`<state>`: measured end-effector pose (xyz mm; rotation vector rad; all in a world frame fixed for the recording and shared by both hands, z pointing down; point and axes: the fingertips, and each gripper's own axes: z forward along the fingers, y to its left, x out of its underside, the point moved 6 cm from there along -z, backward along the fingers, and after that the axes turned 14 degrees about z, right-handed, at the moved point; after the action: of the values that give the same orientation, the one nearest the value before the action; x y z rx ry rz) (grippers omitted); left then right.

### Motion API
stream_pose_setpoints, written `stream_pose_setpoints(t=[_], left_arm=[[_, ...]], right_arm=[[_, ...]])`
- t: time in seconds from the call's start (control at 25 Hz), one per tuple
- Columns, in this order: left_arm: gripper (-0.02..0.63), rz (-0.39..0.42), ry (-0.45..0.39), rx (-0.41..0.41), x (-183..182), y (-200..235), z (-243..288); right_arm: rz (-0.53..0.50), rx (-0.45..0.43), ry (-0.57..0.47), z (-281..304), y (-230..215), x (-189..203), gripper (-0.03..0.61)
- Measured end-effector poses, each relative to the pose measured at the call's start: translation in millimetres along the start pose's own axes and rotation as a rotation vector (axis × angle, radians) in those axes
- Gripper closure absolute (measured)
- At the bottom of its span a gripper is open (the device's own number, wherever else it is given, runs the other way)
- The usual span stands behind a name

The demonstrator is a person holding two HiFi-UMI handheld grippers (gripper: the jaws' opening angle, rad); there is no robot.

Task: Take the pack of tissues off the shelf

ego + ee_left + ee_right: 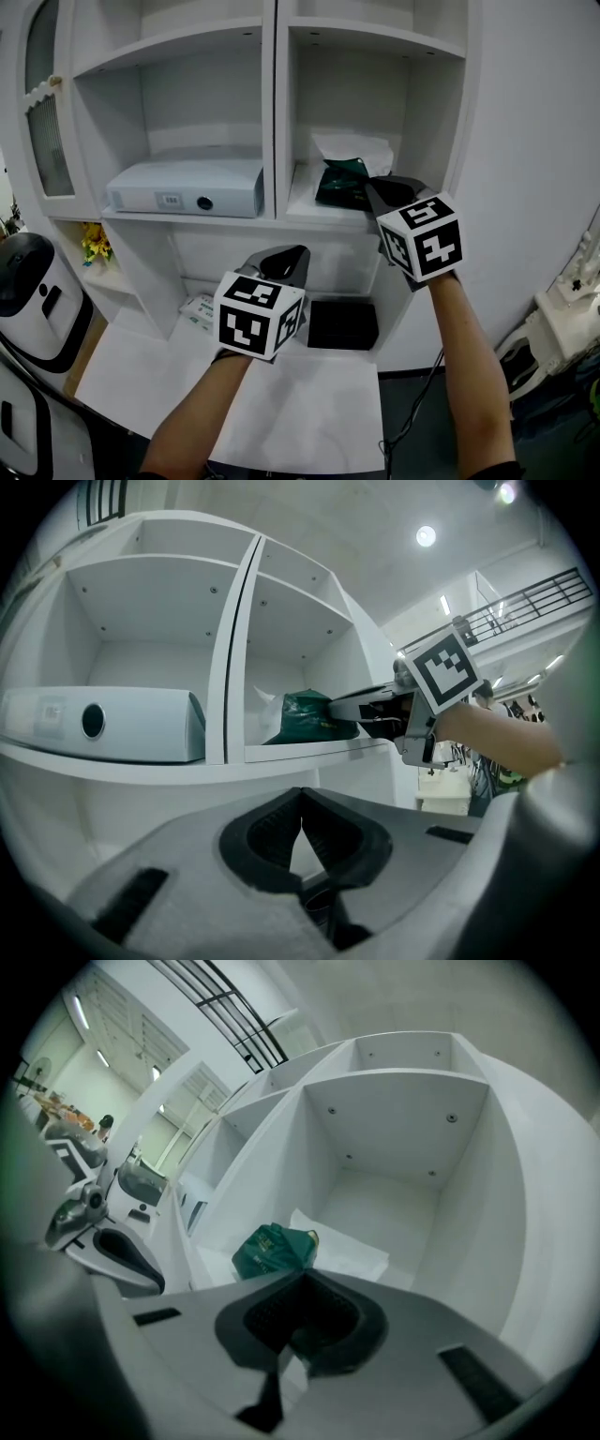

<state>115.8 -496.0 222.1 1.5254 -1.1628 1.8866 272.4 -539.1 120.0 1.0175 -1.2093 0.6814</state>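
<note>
Your right claw (373,190) is pressed together, its tips at the right edge of the green pack of tissues (341,183). The pack lies on the shelf (323,218) in the right-hand compartment, against a white sheet (354,150). The right gripper view shows the pack just past the tips, so I cannot tell whether any wrapper is caught. If none is, pulling back will leave the pack where it lies. If only a thin fold is nipped, the pack may swing, slip free and drop off the shelf edge, or drag the sheet out with it. Your left claw (298,255) hangs below the shelf, also pressed together and empty, so it is badly placed to catch a fall.
</note>
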Motion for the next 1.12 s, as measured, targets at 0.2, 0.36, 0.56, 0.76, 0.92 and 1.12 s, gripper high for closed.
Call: stream_pose_setpoints(t=[0.2,0.36,0.56,0.76,0.92,1.12], left_arm=[[0.609,0.002,-0.006,-0.004,-1,3,-13],[0.609,0.002,-0.020,0.004,-3,6,-26],[0.610,0.008,-0.039,0.020,-6,12,-49],[0.609,0.004,-0.054,0.040,-2,21,-76],[0.610,0.014,-0.072,0.047,1,26,-100],[0.610,0.010,-0.065,0.064,15,28,-130]], right_arm=[[0.041,0.035,-0.078,-15,8,-7,0.575],[0.057,0.067,-0.121,-29,18,-14,0.575],[0.076,0.108,-0.159,-48,39,-23,0.575],[0.099,0.150,-0.191,-70,69,-26,0.575],[0.142,0.169,-0.217,-89,94,-26,0.575],[0.190,0.180,-0.224,-112,130,-18,0.575]])
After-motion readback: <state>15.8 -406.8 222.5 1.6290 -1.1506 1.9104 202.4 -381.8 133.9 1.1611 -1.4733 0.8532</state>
